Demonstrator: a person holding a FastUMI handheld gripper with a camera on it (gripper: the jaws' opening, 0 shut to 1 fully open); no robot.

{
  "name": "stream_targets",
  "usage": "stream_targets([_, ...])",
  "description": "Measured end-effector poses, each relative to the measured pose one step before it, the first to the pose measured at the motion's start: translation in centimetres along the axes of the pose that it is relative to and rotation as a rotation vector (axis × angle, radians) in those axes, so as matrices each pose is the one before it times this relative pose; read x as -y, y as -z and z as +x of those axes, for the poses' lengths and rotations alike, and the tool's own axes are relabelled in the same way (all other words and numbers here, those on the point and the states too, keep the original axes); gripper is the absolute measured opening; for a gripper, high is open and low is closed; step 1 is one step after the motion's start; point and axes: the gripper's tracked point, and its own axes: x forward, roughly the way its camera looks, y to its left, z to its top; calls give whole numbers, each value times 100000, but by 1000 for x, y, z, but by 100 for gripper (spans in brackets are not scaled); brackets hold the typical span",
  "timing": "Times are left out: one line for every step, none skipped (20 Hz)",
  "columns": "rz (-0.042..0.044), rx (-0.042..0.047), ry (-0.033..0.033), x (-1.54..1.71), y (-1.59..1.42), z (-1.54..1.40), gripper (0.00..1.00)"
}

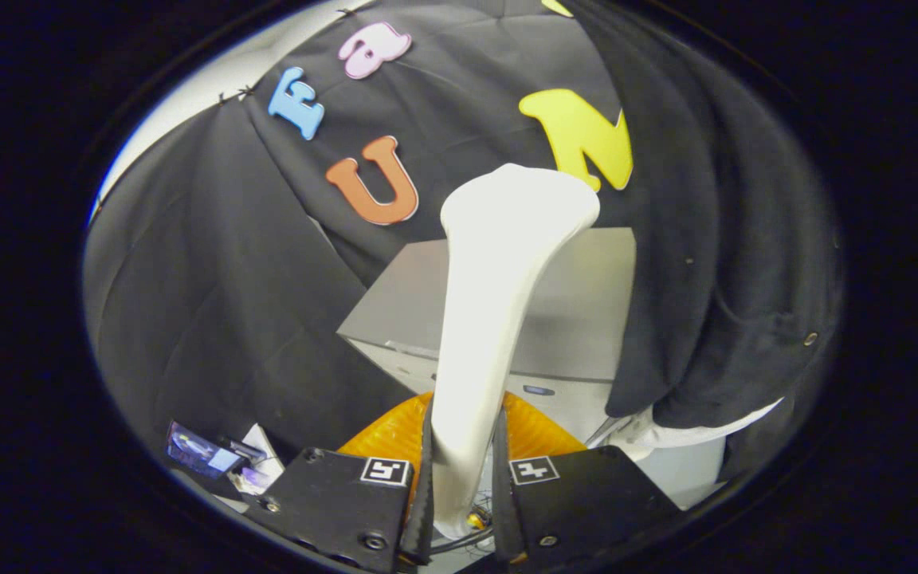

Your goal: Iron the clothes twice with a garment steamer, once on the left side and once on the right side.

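Observation:
A white garment steamer [491, 303] stands up between my fingers, its narrow handle clamped by both and its wide head pointing away toward the booth wall. My gripper [463, 470] is shut on that handle. A black garment [714, 239] hangs to the right of the steamer's head, a short gap away, with a white hem or lining [698, 434] showing under its lower edge. The steamer's head is not touching the cloth.
A grey table top [578, 311] lies beyond the fingers, behind the steamer. An orange ribbed object [395, 434] sits just ahead of the fingers, under the handle. A small screen device and papers [212, 454] lie low at the left.

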Motion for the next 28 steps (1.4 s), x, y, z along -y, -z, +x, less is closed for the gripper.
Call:
stream_targets([-1111, 3464, -416, 327, 244, -1615, 33])
stream_targets([-1366, 3711, -144, 442, 259, -1879, 33])
stream_targets([-1282, 3647, 449, 525, -33, -1865, 33])
stream_targets([-961, 3692, 615, 699, 201, -1718, 33])
stream_targets([-636, 3589, 841, 735, -4, -1443, 32])
stream_targets([-488, 3752, 530, 682, -3, -1387, 32])
stream_targets([-648, 3730, 472, 609, -149, -1397, 32])
stream_targets([-1386, 3067, 1072, 662, 62, -1098, 32])
stream_targets([-1056, 2675, 1258, 742, 9, -1168, 32])
stream_targets([-861, 2516, 950, 498, -151, -945, 32])
stream_targets([-648, 2162, 714, 622, -108, -1008, 32])
stream_targets([-951, 1974, 923, 752, -23, -905, 32])
stream_targets([-1539, 1384, 1166, 597, -177, -728, 32])
stream_targets([-2201, 2119, 1180, 716, -135, -674, 32])
stream_targets([-2486, 2504, 384, 433, -516, -414, 32])
stream_targets([-2010, 2363, -218, 185, -473, -474, 33])
stream_targets([-1862, 1906, -885, 254, -455, -334, 32])
stream_targets([-1329, 1716, -1141, 212, -122, 16, 32])
stream_targets([-894, 548, 636, 597, -169, 77, 32])
stream_targets([-2130, 0, 1282, 1013, 60, -55, 32])
stream_targets([-1275, 784, 1105, 853, -318, -104, 32])
stream_targets([-1430, 774, 820, 596, -309, -91, 32])
stream_targets([-1022, 729, 995, 693, -300, 34, 32])
stream_targets([-1469, 1311, 463, 646, -411, 50, 32])
stream_targets([-1190, 1580, 122, 477, -511, 221, 32])
stream_targets([-1814, 1781, -399, 320, -467, 91, 32])
stream_targets([-1620, 2288, -942, 239, -632, 262, 32])
stream_targets([-885, 3355, -1359, 36, -822, 356, 32])
